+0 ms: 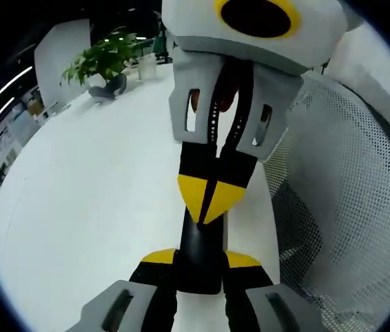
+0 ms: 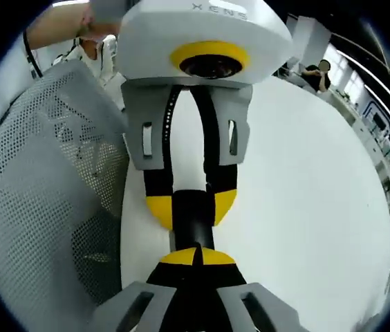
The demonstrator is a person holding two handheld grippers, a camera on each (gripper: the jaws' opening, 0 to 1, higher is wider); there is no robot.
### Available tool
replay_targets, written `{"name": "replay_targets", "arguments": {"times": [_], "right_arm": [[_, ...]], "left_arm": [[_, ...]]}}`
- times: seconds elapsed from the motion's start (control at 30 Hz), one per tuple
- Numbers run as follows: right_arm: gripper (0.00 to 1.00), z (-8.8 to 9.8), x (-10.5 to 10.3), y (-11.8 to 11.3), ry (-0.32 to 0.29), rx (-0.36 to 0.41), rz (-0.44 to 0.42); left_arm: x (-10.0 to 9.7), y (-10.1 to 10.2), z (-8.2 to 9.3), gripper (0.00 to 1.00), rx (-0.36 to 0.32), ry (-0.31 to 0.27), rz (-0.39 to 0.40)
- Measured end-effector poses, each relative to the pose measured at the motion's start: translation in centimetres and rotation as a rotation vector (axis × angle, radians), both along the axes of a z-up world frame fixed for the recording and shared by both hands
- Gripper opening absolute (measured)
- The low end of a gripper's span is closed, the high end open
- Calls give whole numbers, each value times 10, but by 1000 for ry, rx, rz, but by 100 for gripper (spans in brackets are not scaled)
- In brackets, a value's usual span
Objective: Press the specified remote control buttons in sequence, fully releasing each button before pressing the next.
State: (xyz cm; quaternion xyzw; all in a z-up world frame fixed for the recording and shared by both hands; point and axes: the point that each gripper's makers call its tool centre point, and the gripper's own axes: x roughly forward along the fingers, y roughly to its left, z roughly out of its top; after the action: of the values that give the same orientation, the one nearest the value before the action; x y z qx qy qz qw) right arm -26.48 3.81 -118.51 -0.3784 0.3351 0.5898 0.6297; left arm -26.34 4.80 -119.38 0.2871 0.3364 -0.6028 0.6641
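A slim black remote control (image 1: 198, 238) stands out over the white table (image 1: 91, 194), clamped at its near end by my left gripper (image 1: 200, 260), whose yellow pads sit on either side of it. My right gripper (image 1: 209, 204) comes down from the top of the left gripper view, shut, its joined yellow tips resting on the remote's upper face. In the right gripper view, my right gripper (image 2: 196, 257) has its tips together against the remote (image 2: 193, 223), and the left gripper (image 2: 192, 207) holds the remote from the far side. The buttons are hidden under the tips.
A grey mesh chair (image 1: 347, 194) stands at the table's edge, also at the mesh chair (image 2: 36, 173) in the right gripper view. A potted plant (image 1: 101, 62) and a white cup (image 1: 146, 67) sit at the table's far end. A person (image 2: 317, 72) is in the background.
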Motion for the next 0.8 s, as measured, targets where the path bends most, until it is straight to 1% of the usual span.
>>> {"name": "replay_targets", "arguments": {"times": [0.13, 0.27, 0.33, 0.4, 0.47, 0.53, 0.57, 0.6, 0.63, 0.7, 0.77, 0.8], "right_arm": [[0, 1, 0, 1, 2, 8, 21], [0, 0, 1, 5, -11, 10, 15], [0, 0, 2, 6, -6, 11, -65], [0, -1, 2, 7, -36, 5, -58], [0, -1, 0, 6, -81, 5, -61], [0, -1, 1, 6, -88, 18, -68], [0, 0, 2, 6, -77, 31, -82], [0, 0, 2, 6, -50, 50, -102], [0, 1, 3, 6, -4, 75, -133], [0, 2, 4, 7, 58, 115, -167], [0, 3, 6, 11, 79, 159, -184], [0, 3, 7, 11, 75, 162, -179]], "left_arm": [[0, 0, 0, 23, 0, 0, 1], [0, -1, 0, 22, 10, 0, -5], [0, -2, 0, 22, 22, -4, -7], [0, -2, 0, 22, 34, -4, -7], [0, -2, 0, 22, 60, -8, -15], [0, -2, -1, 22, 68, -7, -14], [0, -2, -1, 23, 68, -8, -14], [0, -1, -1, 23, 68, -7, -7], [0, -1, -1, 23, 67, -7, -4], [0, -1, -1, 23, 68, 0, 20], [1, -2, -1, 23, 71, -5, 15], [0, -1, 0, 23, 71, -5, 13]]}}
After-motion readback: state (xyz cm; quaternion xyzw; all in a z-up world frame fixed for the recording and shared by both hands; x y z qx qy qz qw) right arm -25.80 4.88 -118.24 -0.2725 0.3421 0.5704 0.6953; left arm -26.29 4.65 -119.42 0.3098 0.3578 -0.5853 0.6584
